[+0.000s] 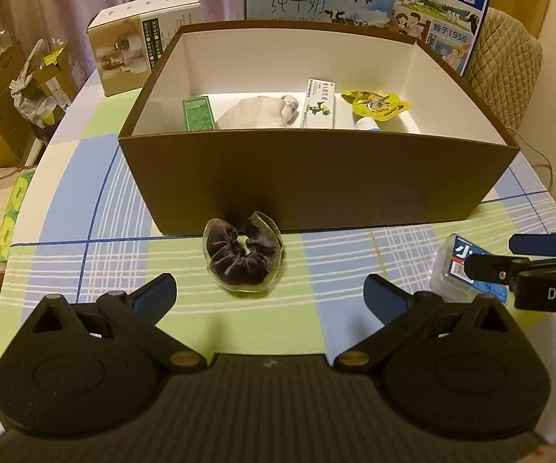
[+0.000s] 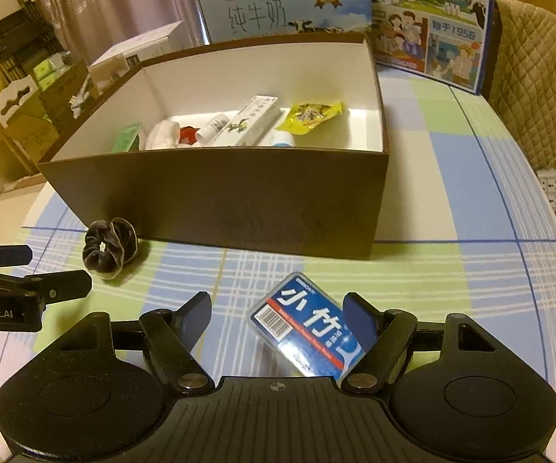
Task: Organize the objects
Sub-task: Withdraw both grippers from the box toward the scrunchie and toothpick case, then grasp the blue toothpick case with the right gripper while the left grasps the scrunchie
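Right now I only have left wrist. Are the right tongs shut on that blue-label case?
Observer: No. The right tongs are open and straddle the blue-label case. One finger overlaps its right edge, the other stands clear.
Operator: Case lying flat?
Observer: It looks flat on the tablecloth, label up and skewed to the tongs' line.
Operator: Anything in the brown box I miss?
Observer: In the brown box there is a red item beside the white cloth.
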### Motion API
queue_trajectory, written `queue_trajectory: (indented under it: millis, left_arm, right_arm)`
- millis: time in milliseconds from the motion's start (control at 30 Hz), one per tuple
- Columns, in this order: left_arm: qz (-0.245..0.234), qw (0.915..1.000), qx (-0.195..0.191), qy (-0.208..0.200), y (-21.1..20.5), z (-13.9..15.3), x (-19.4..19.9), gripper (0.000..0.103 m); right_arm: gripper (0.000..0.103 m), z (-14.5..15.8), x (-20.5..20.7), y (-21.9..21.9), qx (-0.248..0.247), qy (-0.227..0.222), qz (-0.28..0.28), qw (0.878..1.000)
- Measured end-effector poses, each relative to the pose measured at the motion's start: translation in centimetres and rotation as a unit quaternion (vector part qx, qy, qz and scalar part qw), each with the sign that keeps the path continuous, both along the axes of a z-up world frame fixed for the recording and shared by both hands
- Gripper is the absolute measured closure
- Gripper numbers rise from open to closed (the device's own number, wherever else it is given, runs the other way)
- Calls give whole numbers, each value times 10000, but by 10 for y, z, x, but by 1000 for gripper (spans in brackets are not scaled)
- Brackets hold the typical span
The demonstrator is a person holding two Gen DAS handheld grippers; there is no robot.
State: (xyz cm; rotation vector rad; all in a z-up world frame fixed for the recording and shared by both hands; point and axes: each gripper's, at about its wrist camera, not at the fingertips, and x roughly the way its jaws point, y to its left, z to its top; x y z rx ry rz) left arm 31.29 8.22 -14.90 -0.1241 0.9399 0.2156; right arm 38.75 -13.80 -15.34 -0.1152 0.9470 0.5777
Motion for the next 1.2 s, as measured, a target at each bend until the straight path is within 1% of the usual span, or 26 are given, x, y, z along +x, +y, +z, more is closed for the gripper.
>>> queue_trajectory:
  millis: [267, 500, 800, 1200]
  left_arm:
    - [21, 10000, 2, 78, 3, -6, 1, 1]
    - [29, 10000, -10, 81, 5, -7, 1, 1]
    - [29, 9999, -40, 103, 5, -10, 1, 1]
    - [49, 9999, -91, 123, 7, -12, 2, 1]
  right_arm:
    - [31, -16, 6, 7, -367, -11, 129, 9992]
    - [31, -25, 9, 5, -515, 82, 107, 9986]
    - [31, -29, 9, 9, -776, -55, 192, 9968]
    - [31, -35, 9, 10, -846, 191, 240, 9959]
